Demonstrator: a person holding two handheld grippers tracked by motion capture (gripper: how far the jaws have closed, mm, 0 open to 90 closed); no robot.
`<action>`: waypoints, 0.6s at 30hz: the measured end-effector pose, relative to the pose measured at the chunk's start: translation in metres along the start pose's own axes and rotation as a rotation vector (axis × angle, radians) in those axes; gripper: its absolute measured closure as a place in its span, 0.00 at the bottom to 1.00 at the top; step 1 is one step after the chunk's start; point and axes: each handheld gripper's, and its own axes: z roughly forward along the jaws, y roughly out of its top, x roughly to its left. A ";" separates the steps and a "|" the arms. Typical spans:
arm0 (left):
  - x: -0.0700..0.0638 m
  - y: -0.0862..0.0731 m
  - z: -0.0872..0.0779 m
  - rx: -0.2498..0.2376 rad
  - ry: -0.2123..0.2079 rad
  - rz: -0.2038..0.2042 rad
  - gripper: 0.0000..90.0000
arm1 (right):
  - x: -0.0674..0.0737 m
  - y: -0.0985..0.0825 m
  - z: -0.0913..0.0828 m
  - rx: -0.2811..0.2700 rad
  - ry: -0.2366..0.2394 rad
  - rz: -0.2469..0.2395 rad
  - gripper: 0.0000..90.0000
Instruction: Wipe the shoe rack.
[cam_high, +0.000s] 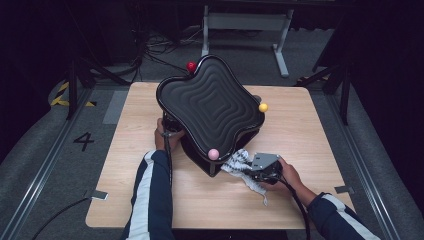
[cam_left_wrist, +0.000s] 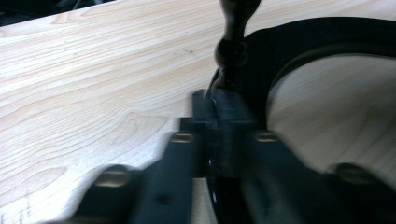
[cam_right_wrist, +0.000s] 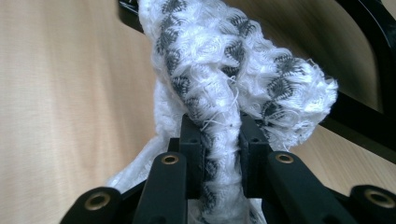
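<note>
A white-and-grey cloth (cam_right_wrist: 219, 84) is clamped in the right tongs (cam_right_wrist: 222, 135) beside the black wavy tray (cam_high: 212, 102) on the tabletop (cam_high: 295, 145). The tray's frame (cam_left_wrist: 229, 51) is gripped by the left tongs (cam_left_wrist: 219, 116). Wiping seems about to begin; the cloth must next be lifted onto the tray.

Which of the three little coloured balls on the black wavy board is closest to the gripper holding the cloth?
The pink ball, at the board's near corner; the yellow and red ones sit farther back.

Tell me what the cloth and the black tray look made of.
Cloth: woven or knitted cotton-like fabric, white with grey diamonds; fuzzy loose threads and frayed edges show.
Black tray: probably moulded plastic or rubber, with a satin sheen on its concentric ridges; which one is unclear.
</note>
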 end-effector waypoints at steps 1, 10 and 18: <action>0.000 0.000 0.000 0.000 0.000 0.000 0.79 | 0.001 0.000 -0.001 0.002 -0.003 -0.008 0.84; -0.015 0.013 0.023 0.010 0.061 -0.041 0.54 | 0.002 0.000 0.003 -0.001 0.012 -0.016 0.83; -0.015 0.020 0.023 0.011 0.077 -0.030 0.76 | 0.003 0.001 0.003 0.000 0.018 -0.023 0.83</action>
